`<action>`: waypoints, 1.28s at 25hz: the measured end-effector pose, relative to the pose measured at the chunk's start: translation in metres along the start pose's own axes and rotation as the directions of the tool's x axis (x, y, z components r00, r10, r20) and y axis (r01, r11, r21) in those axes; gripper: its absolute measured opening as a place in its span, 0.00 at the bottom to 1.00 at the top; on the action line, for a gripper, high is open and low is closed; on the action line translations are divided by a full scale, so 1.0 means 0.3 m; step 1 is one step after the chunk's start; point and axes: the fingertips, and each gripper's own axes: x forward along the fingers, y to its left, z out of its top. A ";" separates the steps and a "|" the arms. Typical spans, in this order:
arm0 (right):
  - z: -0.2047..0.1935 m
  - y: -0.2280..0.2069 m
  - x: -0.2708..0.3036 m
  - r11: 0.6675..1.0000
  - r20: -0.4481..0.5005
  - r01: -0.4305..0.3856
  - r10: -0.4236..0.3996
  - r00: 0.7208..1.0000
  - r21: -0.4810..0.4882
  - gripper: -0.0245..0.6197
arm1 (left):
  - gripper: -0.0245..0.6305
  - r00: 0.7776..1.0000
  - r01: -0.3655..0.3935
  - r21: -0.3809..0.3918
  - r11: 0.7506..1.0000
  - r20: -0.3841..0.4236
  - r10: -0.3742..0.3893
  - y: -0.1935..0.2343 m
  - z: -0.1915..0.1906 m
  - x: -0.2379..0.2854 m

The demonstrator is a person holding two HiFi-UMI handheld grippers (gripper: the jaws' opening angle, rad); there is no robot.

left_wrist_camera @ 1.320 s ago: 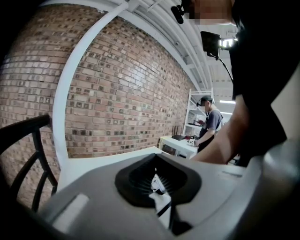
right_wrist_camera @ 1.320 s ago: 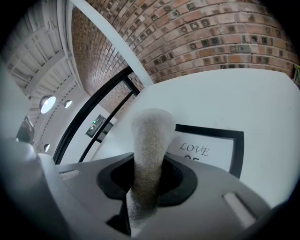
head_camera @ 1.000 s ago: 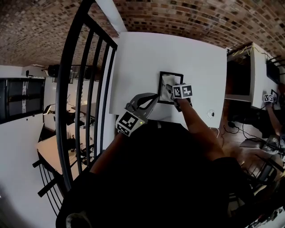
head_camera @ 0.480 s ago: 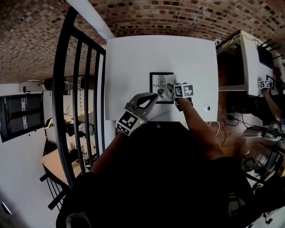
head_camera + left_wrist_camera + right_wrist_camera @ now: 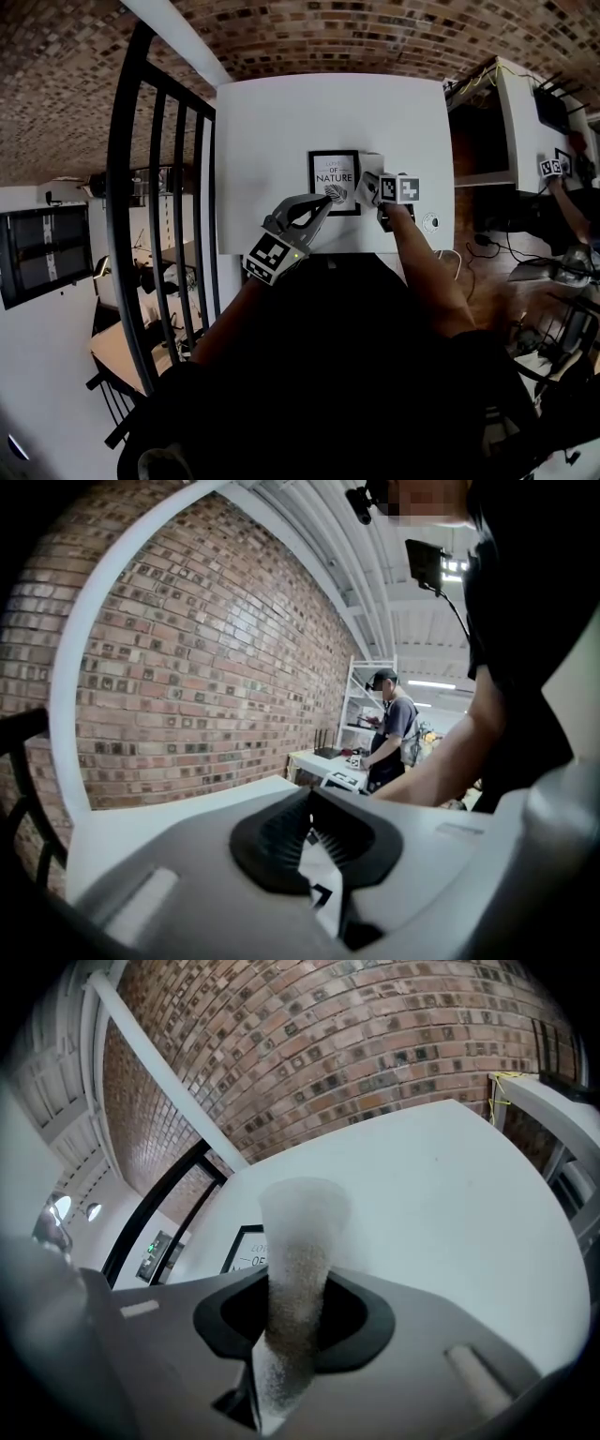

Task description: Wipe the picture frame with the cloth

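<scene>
A black picture frame [image 5: 334,181] with a white print reading "NATURE" lies on the white table [image 5: 281,122]. My left gripper [image 5: 325,201] sits at the frame's lower left part, jaws closed, with a white, black-marked sliver [image 5: 323,874] pinched between the pads; it looks like the frame's edge. My right gripper [image 5: 375,190] is shut on a pale folded cloth [image 5: 367,185], just off the frame's right edge. In the right gripper view the cloth [image 5: 295,1269] stands up between the jaws, and the frame [image 5: 246,1249] shows to their left.
A black metal railing [image 5: 159,187] runs along the table's left side. A small round fitting [image 5: 429,223] sits at the table's right front. A white shelf unit [image 5: 520,122] stands at the right. Another person [image 5: 389,728] works at a far table.
The right gripper has carried the cloth rightward off the frame, so the print now shows uncovered. The left gripper has stayed at the frame.
</scene>
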 end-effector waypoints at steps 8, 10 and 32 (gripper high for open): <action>0.027 0.278 0.042 0.985 -0.007 -0.151 0.151 0.989 -0.078 0.20 | 0.04 0.999 -0.033 -0.017 0.999 -0.007 0.033 0.021 -0.024 -0.050; -0.006 0.352 0.069 0.977 -0.042 -0.189 0.185 0.982 -0.100 0.20 | 0.04 0.999 -0.043 -0.020 0.999 -0.007 0.043 0.029 -0.029 -0.064; -0.289 0.418 0.168 0.979 -0.204 -0.152 0.122 0.971 -0.137 0.20 | 0.04 1.000 -0.006 -0.037 0.999 -0.025 0.005 0.100 -0.072 -0.138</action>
